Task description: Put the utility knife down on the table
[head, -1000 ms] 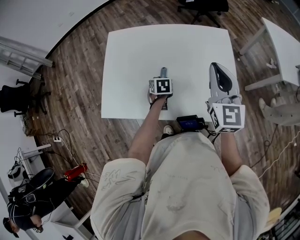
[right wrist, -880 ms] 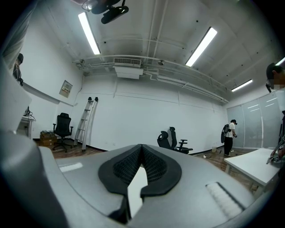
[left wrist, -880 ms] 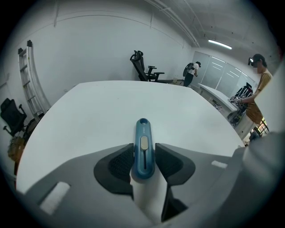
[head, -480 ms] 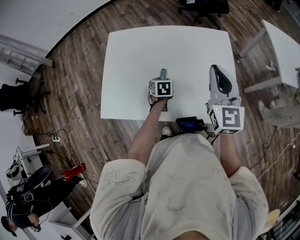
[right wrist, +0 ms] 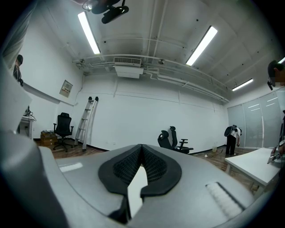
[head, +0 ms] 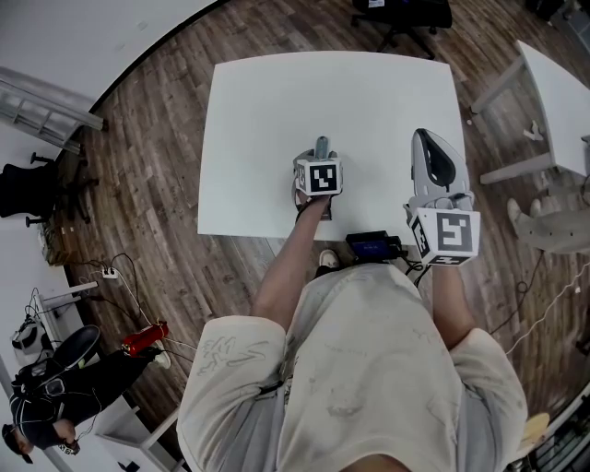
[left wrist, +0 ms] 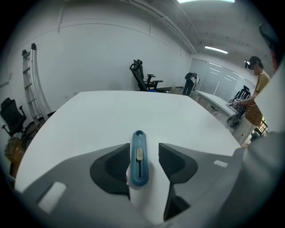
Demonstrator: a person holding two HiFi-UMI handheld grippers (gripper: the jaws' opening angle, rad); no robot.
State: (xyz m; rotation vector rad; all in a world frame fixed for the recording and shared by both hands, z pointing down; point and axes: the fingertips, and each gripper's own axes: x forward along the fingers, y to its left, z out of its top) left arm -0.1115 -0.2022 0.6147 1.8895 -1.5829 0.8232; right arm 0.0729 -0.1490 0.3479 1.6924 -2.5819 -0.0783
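Note:
The blue utility knife lies flat on the white table, its slider facing up. My left gripper tilts down over it, and its jaws have just been opening. The knife lies between them, with a gap showing at the right pad. In the head view the knife's tip pokes out beyond the left gripper, near the table's front edge. My right gripper is shut on nothing. It is held level by the table's right front corner, the right gripper pointing away from me.
A second white table stands to the right and a black office chair sits beyond the far edge. A ladder leans at the left wall. A person crouches at lower left; another person stands at right.
The left gripper has drawn back a touch toward the table's near edge while the knife stays in place. The right gripper has not moved.

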